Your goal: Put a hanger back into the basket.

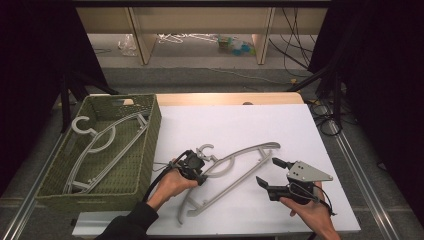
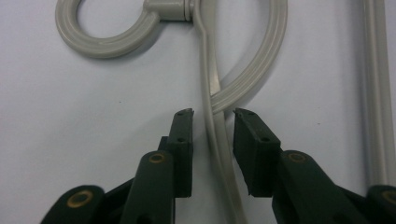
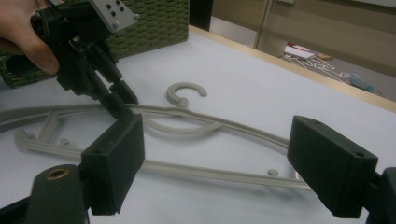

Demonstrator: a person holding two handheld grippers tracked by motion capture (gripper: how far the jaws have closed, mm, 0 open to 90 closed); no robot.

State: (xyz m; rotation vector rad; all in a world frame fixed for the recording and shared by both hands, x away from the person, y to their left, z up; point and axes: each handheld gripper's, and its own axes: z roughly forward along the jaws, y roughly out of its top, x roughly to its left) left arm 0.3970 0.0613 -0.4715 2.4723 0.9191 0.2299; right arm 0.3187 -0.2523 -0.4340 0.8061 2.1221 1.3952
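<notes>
Jaws of the left gripper [image 2: 212,112] straddle a thin arm of the pale grey plastic clothes hanger [image 1: 235,167] just below its hook, not yet pressing it. The hanger lies flat on the white table sheet [image 1: 240,125], beside the green woven basket [image 1: 145,150]. The right gripper [image 1: 266,172] hovers near the hanger's bar, jaws wide apart and empty.

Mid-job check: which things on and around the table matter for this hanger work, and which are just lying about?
In play:
- grey hanger on the white table
- left gripper, jaws astride its upper bar near the hook
- right gripper, open beside it
- green woven basket, one hanger inside

Lying about:
- clutter under the far shelf
- floor cables
</notes>
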